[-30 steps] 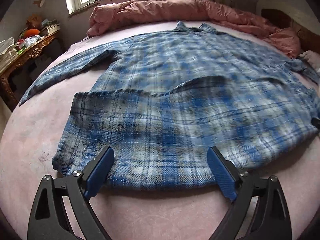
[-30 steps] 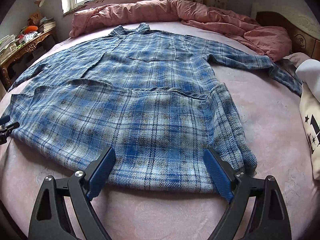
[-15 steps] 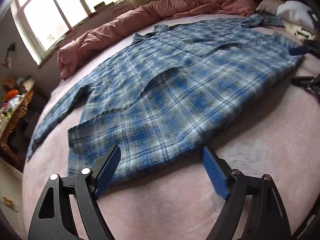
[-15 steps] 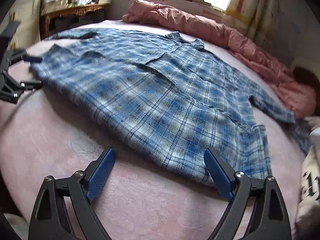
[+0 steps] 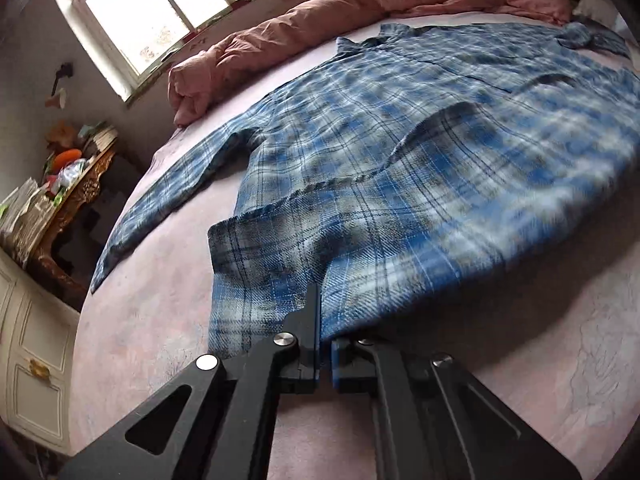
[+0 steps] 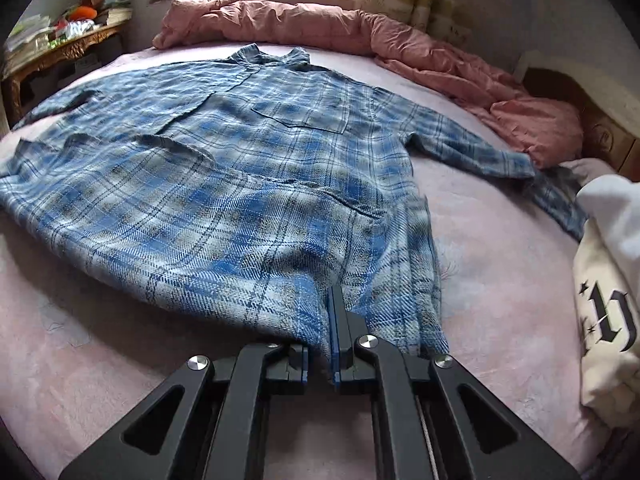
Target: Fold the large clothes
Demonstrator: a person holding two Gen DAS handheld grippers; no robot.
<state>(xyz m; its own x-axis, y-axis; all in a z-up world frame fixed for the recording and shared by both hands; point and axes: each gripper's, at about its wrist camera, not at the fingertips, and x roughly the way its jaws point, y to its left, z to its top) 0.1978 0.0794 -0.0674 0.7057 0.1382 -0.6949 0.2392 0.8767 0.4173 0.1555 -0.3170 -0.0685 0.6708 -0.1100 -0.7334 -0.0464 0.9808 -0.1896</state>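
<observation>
The blue plaid shirt (image 5: 420, 168) is spread flat on the pink bed (image 5: 152, 312), collar toward the window, its long axis running straight away from both tongs. On the left, the left tongs (image 5: 324, 316) are closed on the hem near the shirt's left corner. On the right, the right tongs (image 6: 334, 320) are closed on the hem near the opposite corner. Both grips are seen at the near edge, so a fold would be carried forward toward the collar. Bare bedding is left beside each sleeve; the pink duvet (image 6: 320, 24) and a white garment (image 6: 608, 280) crowd the far and right edges.
</observation>
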